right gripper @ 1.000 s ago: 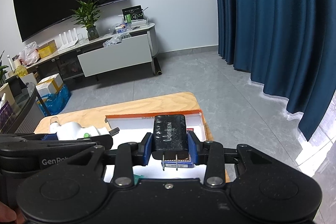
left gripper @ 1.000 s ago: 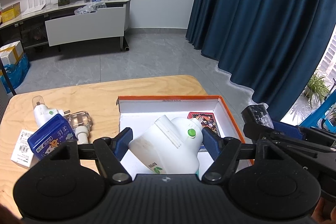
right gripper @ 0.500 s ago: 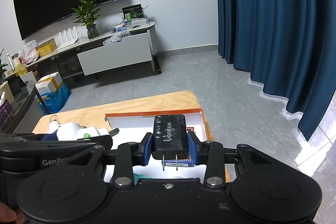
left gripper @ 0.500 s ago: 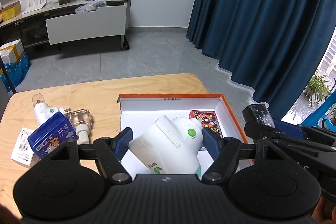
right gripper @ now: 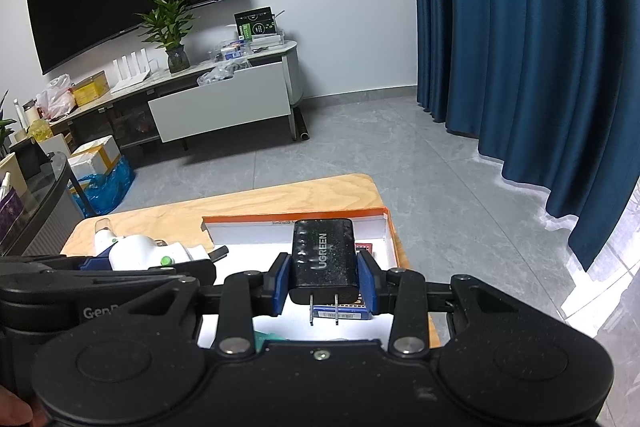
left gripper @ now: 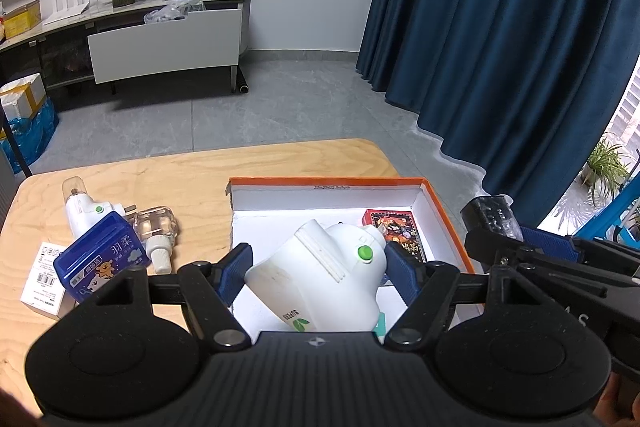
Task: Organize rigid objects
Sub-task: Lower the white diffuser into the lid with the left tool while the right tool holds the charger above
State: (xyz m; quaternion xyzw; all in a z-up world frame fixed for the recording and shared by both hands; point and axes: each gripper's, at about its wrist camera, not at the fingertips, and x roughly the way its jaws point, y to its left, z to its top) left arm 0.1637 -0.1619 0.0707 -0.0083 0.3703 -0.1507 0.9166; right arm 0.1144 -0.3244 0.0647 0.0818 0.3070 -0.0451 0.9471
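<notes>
The left gripper [left gripper: 316, 267] is closed on a white plug-in device [left gripper: 320, 279] with a small green button, and its two blue pads press the device from both sides. The device hangs tilted above the near part of an orange box [left gripper: 444, 215] with a white inside, which stands on the wooden table [left gripper: 180, 179]. I cannot tell if the device touches the floor of the box.

The right gripper [right gripper: 325, 281] is clamped on a black charger [right gripper: 323, 259] (the word UGREEN is printed on its top). The two metal prongs point back toward the camera. The charger is held over the right part of the same box [right gripper: 384, 227], above a blue flat item with a barcode label [right gripper: 340, 313] that lies inside.

Inside the box, near the far right corner, lies a red pack with a colourful picture [left gripper: 396, 227]. A small teal thing [left gripper: 379, 325] shows at the near edge of the box, mostly hidden by the device.

On the table left of the box there are other things close together: a second white plug-in device [left gripper: 82, 207] with a clear cap, a blue tissue pack [left gripper: 102, 255] that leans on it, a small clear bottle [left gripper: 156, 231] with a white neck, and a white flat carton with barcodes [left gripper: 42, 279] at the left edge.
</notes>
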